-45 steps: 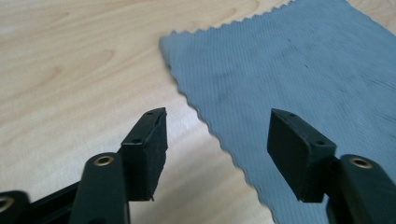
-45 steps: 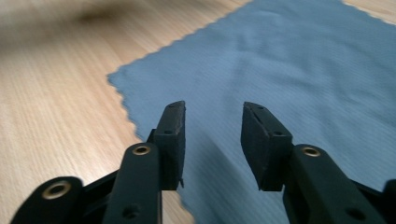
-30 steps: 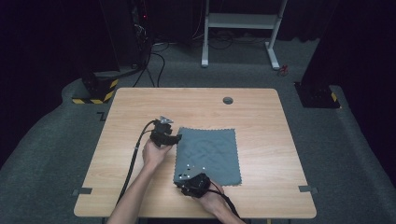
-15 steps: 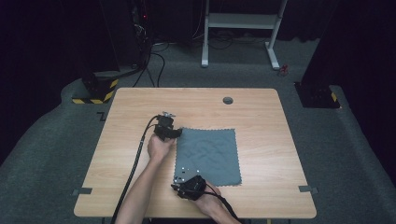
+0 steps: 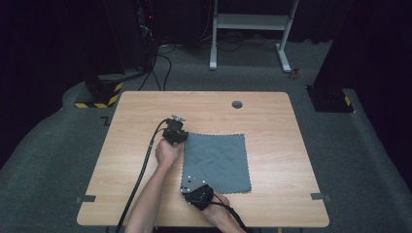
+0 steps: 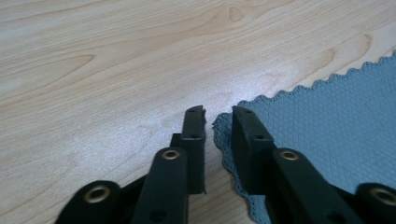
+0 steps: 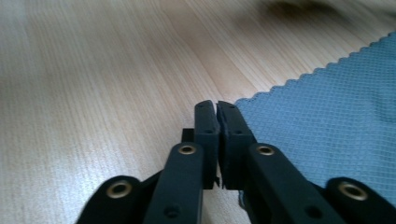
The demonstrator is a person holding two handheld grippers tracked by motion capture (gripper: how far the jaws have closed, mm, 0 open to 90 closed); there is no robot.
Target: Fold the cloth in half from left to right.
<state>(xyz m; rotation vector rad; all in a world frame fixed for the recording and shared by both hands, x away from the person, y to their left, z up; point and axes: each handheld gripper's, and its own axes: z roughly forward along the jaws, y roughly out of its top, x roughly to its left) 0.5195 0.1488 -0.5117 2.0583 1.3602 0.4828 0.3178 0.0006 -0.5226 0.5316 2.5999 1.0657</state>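
Pinching the cloth [image 5: 216, 162] corners, my right gripper [image 7: 217, 108] jaws clamped, left gripper [image 6: 218, 114] jaws just closing with the corner between; folding remains.

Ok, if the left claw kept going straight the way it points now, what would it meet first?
Probably nothing but bare table. The left claw sits at the corner of the grey cloth, its jaws just closing with a gap left. Ahead in the left gripper view lies open wood, though depth is hard to judge.

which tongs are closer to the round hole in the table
Left. The left tongs sit at the cloth's far left corner, nearer the hole; the right tongs grip its near left corner, farther away.
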